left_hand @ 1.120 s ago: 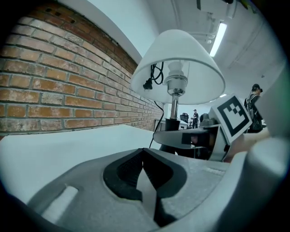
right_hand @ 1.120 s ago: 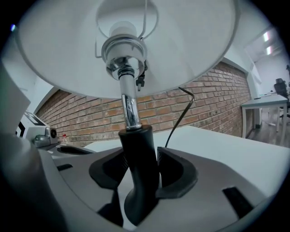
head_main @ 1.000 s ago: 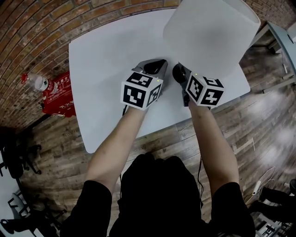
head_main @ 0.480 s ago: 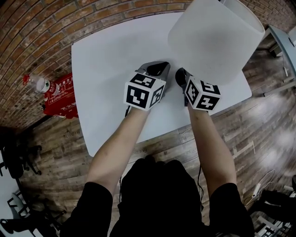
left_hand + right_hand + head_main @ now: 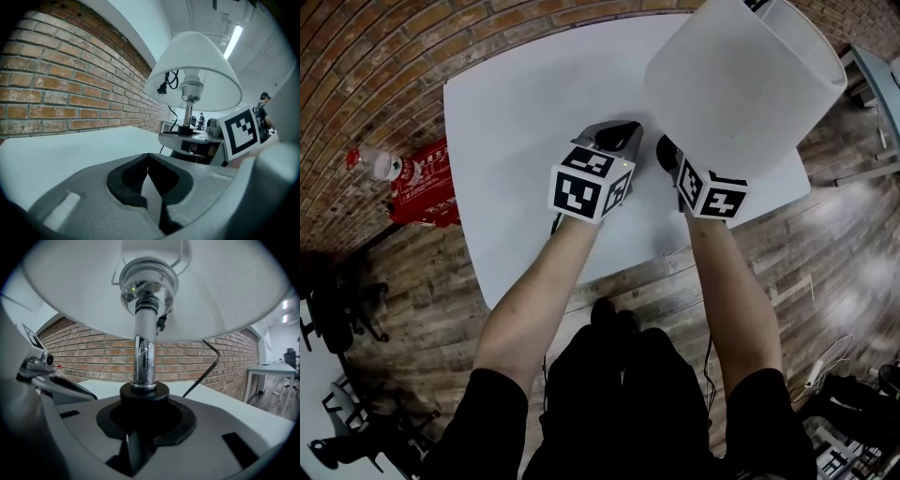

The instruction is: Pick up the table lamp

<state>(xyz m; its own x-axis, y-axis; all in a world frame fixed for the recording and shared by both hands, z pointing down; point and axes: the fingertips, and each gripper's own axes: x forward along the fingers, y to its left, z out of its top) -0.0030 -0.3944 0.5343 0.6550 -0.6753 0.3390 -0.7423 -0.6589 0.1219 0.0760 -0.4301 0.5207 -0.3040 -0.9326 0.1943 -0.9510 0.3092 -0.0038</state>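
The table lamp has a wide white shade point(image 5: 741, 80), a chrome stem point(image 5: 144, 357) and a black collar point(image 5: 144, 397) at the stem's foot. It stands on the white table point(image 5: 516, 122) at its right side. My right gripper point(image 5: 145, 404) reaches under the shade; its jaws have just been closing and now sit shut round the black collar. In the head view the shade hides those jaws and only the gripper body point(image 5: 667, 155) shows. My left gripper point(image 5: 617, 136) rests just left of the lamp, its jaws point(image 5: 148, 157) shut on nothing.
A black power cord point(image 5: 206, 366) runs from the lamp across the table towards the brick wall point(image 5: 384, 56). On the wooden floor to the left lie a red object point(image 5: 422, 183) and a plastic bottle point(image 5: 375, 164). Another table point(image 5: 872, 75) stands at the right.
The right gripper's marker cube has rolled a little and sits further under the shade. The shade now lies slightly further right and larger in view. The left gripper has stayed put.
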